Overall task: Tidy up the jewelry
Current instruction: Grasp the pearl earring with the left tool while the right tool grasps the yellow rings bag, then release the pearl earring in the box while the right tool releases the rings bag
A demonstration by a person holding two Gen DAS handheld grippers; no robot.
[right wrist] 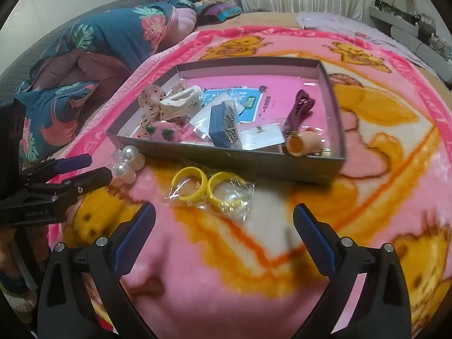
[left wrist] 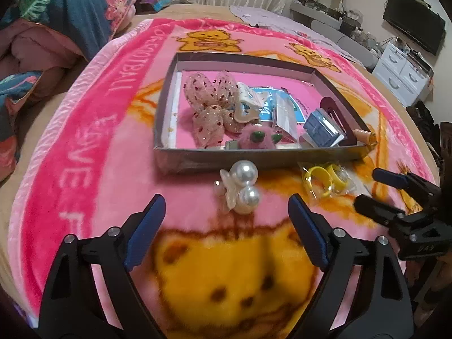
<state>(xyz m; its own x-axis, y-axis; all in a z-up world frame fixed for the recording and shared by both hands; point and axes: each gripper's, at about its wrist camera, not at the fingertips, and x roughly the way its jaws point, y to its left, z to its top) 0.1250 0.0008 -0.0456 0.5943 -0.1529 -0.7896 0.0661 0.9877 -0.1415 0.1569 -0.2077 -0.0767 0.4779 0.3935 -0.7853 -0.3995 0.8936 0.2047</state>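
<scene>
A shallow grey box [left wrist: 254,160] [right wrist: 254,163] lies on the pink blanket and holds hair bows, a white claw clip [left wrist: 248,104], a blue earring card [right wrist: 224,125], a fuzzy pink piece [left wrist: 258,138] and a maroon clip [right wrist: 299,107]. A pearl hair clip [left wrist: 243,186] [right wrist: 125,166] lies in front of the box. A clear bag of yellow rings [left wrist: 327,179] [right wrist: 209,190] lies beside it. My left gripper [left wrist: 226,212] is open and empty, just short of the pearl clip. My right gripper [right wrist: 224,220] is open and empty, just short of the yellow rings.
The pink bear blanket [left wrist: 93,169] covers the bed. A folded floral quilt [left wrist: 42,28] lies at the far left. A white dresser [left wrist: 401,76] and a TV [left wrist: 412,19] stand at the right. Each gripper shows in the other's view, the right gripper [left wrist: 367,189] and the left gripper [right wrist: 93,169].
</scene>
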